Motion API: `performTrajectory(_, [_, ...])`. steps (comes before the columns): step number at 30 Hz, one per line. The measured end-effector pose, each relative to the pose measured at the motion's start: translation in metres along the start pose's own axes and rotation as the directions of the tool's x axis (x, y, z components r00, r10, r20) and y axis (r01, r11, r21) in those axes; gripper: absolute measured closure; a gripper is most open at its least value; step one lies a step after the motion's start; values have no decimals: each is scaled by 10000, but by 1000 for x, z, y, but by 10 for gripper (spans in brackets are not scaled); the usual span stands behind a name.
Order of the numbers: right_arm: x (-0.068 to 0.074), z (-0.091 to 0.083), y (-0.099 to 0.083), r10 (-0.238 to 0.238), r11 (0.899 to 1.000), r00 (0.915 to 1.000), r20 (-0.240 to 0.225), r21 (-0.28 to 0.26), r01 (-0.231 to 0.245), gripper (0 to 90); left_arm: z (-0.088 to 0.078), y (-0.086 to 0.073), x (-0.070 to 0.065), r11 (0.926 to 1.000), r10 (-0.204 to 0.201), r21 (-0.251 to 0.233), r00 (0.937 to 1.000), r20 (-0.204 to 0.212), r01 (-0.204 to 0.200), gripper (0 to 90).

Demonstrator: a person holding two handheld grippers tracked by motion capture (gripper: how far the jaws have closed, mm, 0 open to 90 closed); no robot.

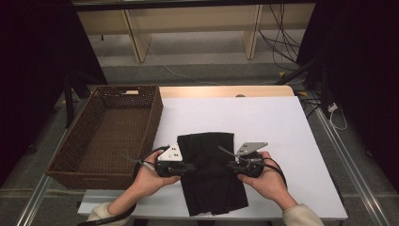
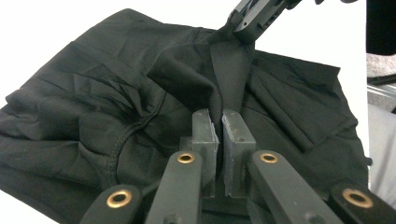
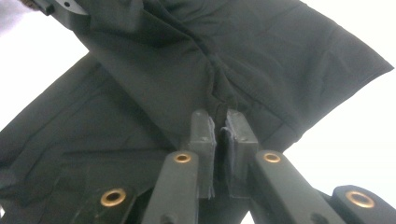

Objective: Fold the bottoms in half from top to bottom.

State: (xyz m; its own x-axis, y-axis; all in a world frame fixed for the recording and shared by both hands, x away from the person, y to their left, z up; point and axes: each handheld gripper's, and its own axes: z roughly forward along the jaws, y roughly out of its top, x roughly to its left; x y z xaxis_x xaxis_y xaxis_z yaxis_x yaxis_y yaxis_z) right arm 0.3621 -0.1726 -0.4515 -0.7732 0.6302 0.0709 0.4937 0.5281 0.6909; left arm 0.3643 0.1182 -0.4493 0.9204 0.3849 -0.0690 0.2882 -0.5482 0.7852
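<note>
A black garment (image 1: 207,143) lies folded on the white table (image 1: 277,122), near its front edge. My left gripper (image 1: 193,168) comes in from the left and is shut on a raised fold of the cloth. From the right, my right gripper (image 1: 229,165) is shut on the same fold. In the left gripper view the jaws (image 2: 220,123) pinch a ridge of the garment (image 2: 93,98), which stretches up to the right gripper (image 2: 252,18). The right gripper view has its jaws (image 3: 220,122) closed on the garment (image 3: 261,51), with the left gripper (image 3: 60,7) at the top left corner.
A dark brown wicker basket (image 1: 70,136) stands against the table's left side, with nothing in it. Wooden table legs and loose cables (image 1: 282,42) are on the floor beyond the far edge. Black curtains hang at both sides.
</note>
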Motion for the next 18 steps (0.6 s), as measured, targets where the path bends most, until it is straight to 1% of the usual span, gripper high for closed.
performTrajectory(2, [1, -1, -1, -44, 10000, 10000, -14, 55, 44, 841, 0, 0, -1, 10000, 10, 13, 10000, 38, -10, 846])
performTrajectory(6, [3, -3, -5, -77, 9997, 9999, -140, 223, 80, 841, 1, -2, -5, 9997, 129, 197, 9996, 263, -134, 845])
performTrajectory(12, [5, -7, -10, -151, 9994, 9994, -316, 308, 161, 841, 0, -4, -9, 9991, 225, 354, 9985, 492, -242, 843])
performTrajectory(15, [7, -8, -12, -148, 9986, 9991, -390, 494, 167, 841, 1, -5, -12, 9985, 282, 441, 9977, 616, -309, 843])
performTrajectory(17, [8, -8, -12, -213, 9987, 9990, -404, 449, 231, 841, 1, -6, -13, 9984, 295, 463, 9973, 673, -326, 843])
performTrajectory(18, [9, -10, -14, -194, 9988, 9991, -376, 451, 211, 841, 2, -7, -15, 9972, 366, 618, 9965, 746, -413, 842])
